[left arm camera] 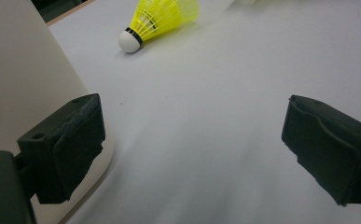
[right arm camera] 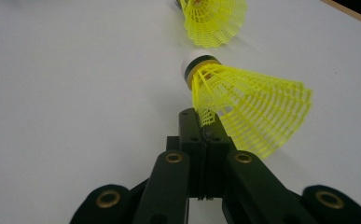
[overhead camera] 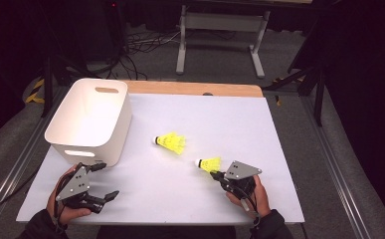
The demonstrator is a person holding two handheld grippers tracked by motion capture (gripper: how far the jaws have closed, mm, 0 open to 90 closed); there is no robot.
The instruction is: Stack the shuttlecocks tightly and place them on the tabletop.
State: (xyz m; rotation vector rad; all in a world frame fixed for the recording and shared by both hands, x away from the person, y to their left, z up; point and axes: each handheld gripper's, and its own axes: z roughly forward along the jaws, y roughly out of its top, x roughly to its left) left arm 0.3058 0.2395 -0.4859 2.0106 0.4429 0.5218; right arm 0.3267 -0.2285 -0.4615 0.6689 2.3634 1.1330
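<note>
Two yellow shuttlecocks with white cork tips are on the white table (overhead camera: 220, 114). One shuttlecock (overhead camera: 170, 142) (left arm camera: 162, 18) (right arm camera: 213, 18) lies loose near the table's middle. My right gripper (overhead camera: 216, 175) (right arm camera: 205, 123) is shut on the skirt edge of the other shuttlecock (overhead camera: 208, 164) (right arm camera: 248, 102), at the front right, with its cork pointing away from the jaws. My left gripper (overhead camera: 109, 180) (left arm camera: 192, 140) stands open at the front left, nothing between its jaws, right beside the white basket (overhead camera: 88, 119) (left arm camera: 19, 84).
The white basket with handle cut-outs stands at the table's left and looks empty inside. A wooden strip (overhead camera: 195, 88) runs along the far edge. Beyond the table are a grey frame's legs (overhead camera: 220, 30) and cables on the floor.
</note>
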